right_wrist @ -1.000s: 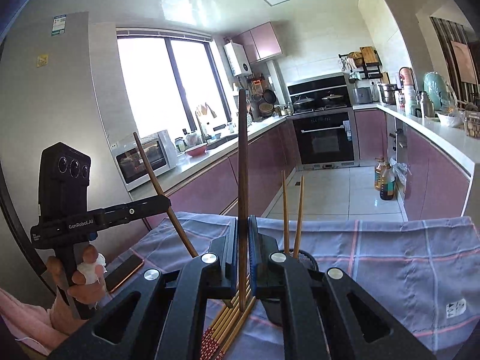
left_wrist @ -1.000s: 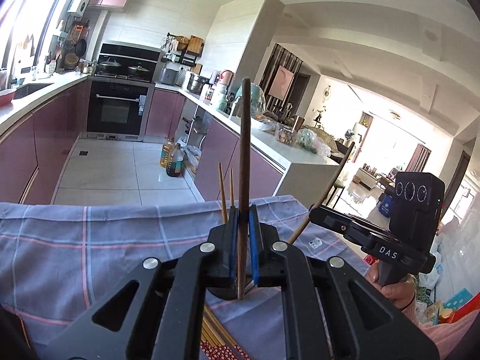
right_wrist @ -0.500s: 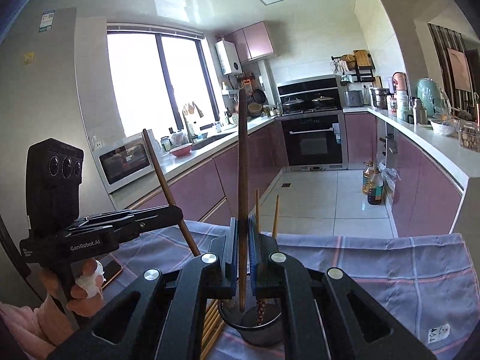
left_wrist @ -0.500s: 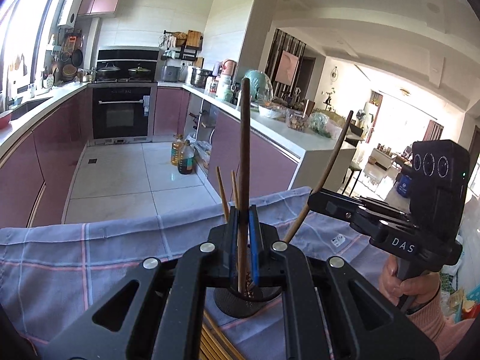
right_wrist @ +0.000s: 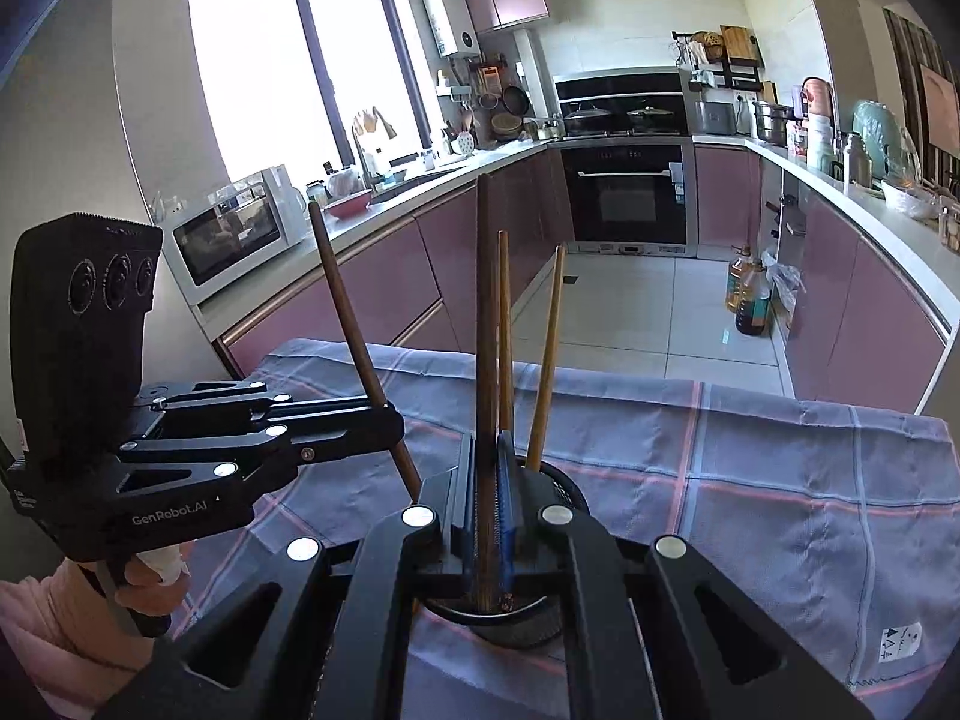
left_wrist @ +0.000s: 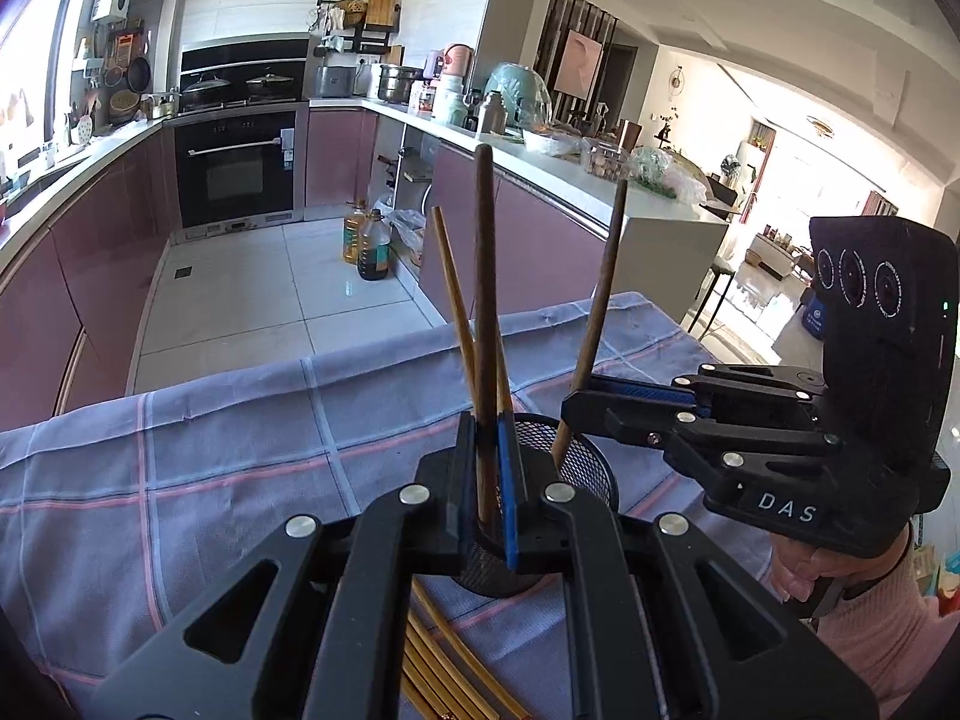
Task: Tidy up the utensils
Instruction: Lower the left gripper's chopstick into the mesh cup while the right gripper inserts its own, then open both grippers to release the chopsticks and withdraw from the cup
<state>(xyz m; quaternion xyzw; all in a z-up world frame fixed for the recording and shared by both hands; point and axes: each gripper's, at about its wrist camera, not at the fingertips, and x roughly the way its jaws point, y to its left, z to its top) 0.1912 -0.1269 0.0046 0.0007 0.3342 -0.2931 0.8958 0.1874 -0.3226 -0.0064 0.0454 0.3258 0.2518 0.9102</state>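
Left gripper (left_wrist: 487,420), lower centre of its own view: jaws pressed together on a dark brown wooden chopstick (left_wrist: 485,312), which stands near upright, its lower end down inside a black wire-mesh cup (left_wrist: 591,468). Same gripper shows at left in the right wrist view (right_wrist: 393,420), chopstick (right_wrist: 354,324) leaning up toward upper left.

Right gripper (right_wrist: 487,474), lower centre of its own view: jaws pinching a second dark brown wooden chopstick (right_wrist: 486,312), also upright, lower end inside the mesh cup (right_wrist: 555,621). In the left wrist view this gripper (left_wrist: 570,408) reaches in from the right, its chopstick (left_wrist: 600,300) tilted up and right, tip at the cup's rim.

Two lighter bamboo chopsticks (right_wrist: 549,354) already stand in the cup, leaning apart; they appear behind the held stick in the left view (left_wrist: 450,294).

The cup sits on a blue-grey checked cloth with pink lines (left_wrist: 240,468) covering the worktop. A loose bundle of pale bamboo chopsticks (left_wrist: 456,672) lies flat on the cloth at bottom centre, just beside the cup.

A hand in a pink sleeve (left_wrist: 804,570) grips the right handle at lower right.
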